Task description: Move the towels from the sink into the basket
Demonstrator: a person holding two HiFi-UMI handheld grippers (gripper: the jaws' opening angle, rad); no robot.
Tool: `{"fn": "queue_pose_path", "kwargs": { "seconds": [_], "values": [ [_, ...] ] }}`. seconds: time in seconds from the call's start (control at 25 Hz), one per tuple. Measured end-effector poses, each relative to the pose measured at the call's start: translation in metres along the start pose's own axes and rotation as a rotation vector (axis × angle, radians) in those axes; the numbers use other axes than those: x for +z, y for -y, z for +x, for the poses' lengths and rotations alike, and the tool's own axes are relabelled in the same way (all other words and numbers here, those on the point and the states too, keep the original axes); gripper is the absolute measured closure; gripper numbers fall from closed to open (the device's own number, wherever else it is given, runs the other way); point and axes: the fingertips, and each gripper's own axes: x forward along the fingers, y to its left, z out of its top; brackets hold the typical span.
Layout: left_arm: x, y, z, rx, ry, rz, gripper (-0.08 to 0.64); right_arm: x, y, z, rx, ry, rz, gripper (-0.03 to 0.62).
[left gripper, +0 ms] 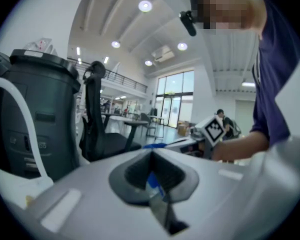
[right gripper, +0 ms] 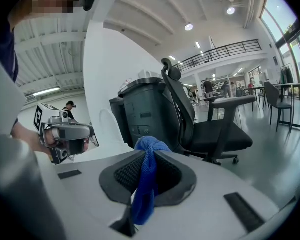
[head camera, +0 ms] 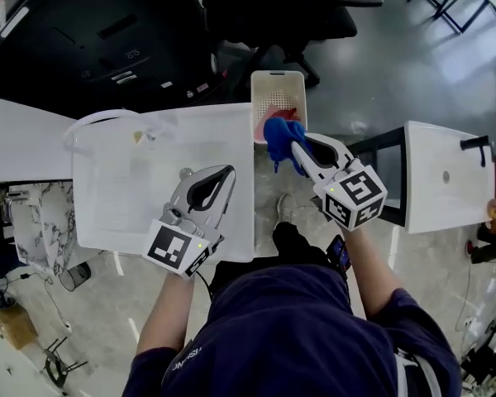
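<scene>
The right tongs (right gripper: 149, 159) pinch a blue towel (right gripper: 142, 194) bunched in their notch, with a knot of cloth above the pads and a tail hanging below. In the head view this towel (head camera: 279, 132) hangs over the near end of the white basket (head camera: 279, 75), where a red towel (head camera: 283, 114) already lies. The cloth looks light, soft and limp. It should drape and swing rather than slip, so a pinch on a gathered fold, as here, seems the sound hold, and a loose corner could catch on the basket's rim. The left tongs (left gripper: 152, 156) are pressed together over the sink (head camera: 116, 213). No cloth hangs from them, though a thin blue sliver in their seam is too small to name. I see no other towel in the sink, only a small pale bit near its far edge. The basket stands just beside the sink's right wall, which is the one thing near the towel's drop. An office chair (right gripper: 210, 129) and a dark bin (right gripper: 145, 111) stand beyond, well apart from the work.
</scene>
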Motion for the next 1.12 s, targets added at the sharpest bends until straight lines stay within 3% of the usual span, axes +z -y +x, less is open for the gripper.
{"fn": "queue_pose_path", "kwargs": {
  "seconds": [0.56, 1.12],
  "values": [
    [-0.014, -0.016, 0.061, 0.116, -0.070, -0.055, 0.557, -0.008, 0.100, 0.044, 0.057, -0.056, 0.017, 0.554],
    [-0.020, -0.039, 0.082, 0.197, -0.118, -0.083, 0.557, -0.034, 0.153, 0.096, 0.064, -0.147, 0.036, 0.554]
  ]
}}
